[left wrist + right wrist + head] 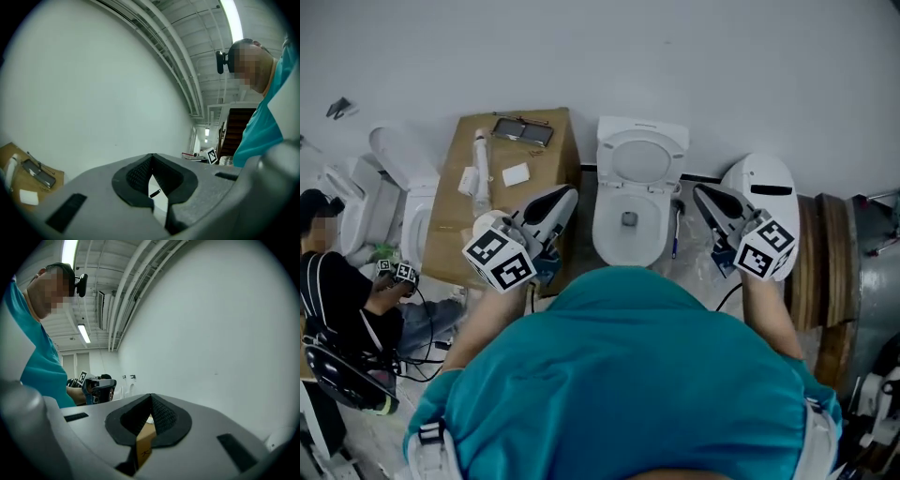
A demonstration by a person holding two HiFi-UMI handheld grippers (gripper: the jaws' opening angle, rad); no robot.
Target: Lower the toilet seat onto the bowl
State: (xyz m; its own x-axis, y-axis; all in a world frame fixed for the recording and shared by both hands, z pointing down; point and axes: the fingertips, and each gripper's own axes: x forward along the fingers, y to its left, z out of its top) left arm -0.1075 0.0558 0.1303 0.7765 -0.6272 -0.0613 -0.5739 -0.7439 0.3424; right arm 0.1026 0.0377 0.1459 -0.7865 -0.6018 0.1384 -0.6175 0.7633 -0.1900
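Observation:
The white toilet [630, 234] stands against the wall in the middle of the head view. Its seat [639, 161] is raised and leans back against the tank, leaving the bowl uncovered. My left gripper [569, 195] hovers just left of the bowl, shut and holding nothing. My right gripper [700, 193] hovers just right of the bowl, also shut and holding nothing. Both point toward the wall and touch neither seat nor bowl. In the left gripper view the jaws [151, 159] meet in front of bare wall. The right gripper view shows its gripper [151, 399] likewise shut.
A cardboard box [502, 192] with a phone and small white items stands left of the toilet. Another toilet [394, 192] and a crouching person [342, 309] are at far left. A white rounded fixture [769, 183] and wooden discs [825, 262] stand at right.

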